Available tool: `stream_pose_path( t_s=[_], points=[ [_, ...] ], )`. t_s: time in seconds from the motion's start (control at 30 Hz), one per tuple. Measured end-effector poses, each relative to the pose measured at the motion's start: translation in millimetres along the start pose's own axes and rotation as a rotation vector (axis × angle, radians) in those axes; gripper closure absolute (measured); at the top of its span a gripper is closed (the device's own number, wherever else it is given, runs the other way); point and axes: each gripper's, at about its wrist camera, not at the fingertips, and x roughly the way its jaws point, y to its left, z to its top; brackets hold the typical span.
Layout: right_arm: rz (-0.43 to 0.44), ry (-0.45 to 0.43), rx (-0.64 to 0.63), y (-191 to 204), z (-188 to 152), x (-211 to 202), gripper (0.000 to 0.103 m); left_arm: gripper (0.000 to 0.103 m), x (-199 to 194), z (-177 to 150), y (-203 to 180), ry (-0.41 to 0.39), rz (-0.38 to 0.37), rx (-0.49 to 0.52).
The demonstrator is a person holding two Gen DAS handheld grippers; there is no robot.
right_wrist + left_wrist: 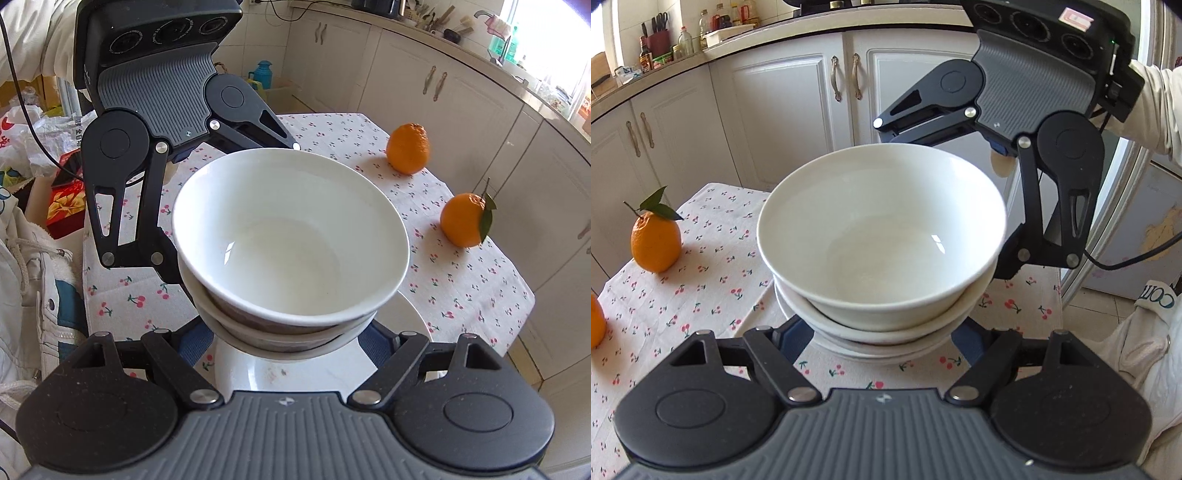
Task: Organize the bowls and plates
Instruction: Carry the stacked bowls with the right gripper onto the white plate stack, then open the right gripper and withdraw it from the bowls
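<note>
A stack of white bowls sits on a white plate on the cherry-print tablecloth. In the right wrist view the bowls stand on the plate. My left gripper is open, its blue-padded fingers on either side of the stack's base. My right gripper is open on the opposite side, fingers flanking the lower bowl. Each gripper shows across the stack in the other's view: right, left. Whether the pads touch the bowls is hidden.
Two oranges lie on the table; one leafy orange shows in the left view. White kitchen cabinets stand behind. Bags and boxes sit beyond the table edge. A white garment hangs at the side.
</note>
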Motion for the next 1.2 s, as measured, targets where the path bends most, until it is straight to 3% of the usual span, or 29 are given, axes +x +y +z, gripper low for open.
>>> stream_pose_path(
  t_s=[0.53,0.97,1.07,1.1,1.2],
  points=[
    [-0.037,0.043,0.107,-25,-39,7,0.015,0.023,50,17,6,0.028,-0.053,0.024],
    [-0.023,0.043,0.203,-35,-48,13,0.015,0.023,53,15,6,0.003,-0.034,0.039],
    [-0.037,0.039,0.210,-33,-49,13,0.014,0.015,51,13,5,0.000,-0.016,0.034],
    [-0.042,0.040,0.212,-32,-49,12,0.010,0.009,49,12,4,0.000,-0.014,0.029],
    [-0.086,0.024,0.228,-29,-50,6,0.001,0.006,43,7,-3,-0.006,0.022,0.032]
  ],
)
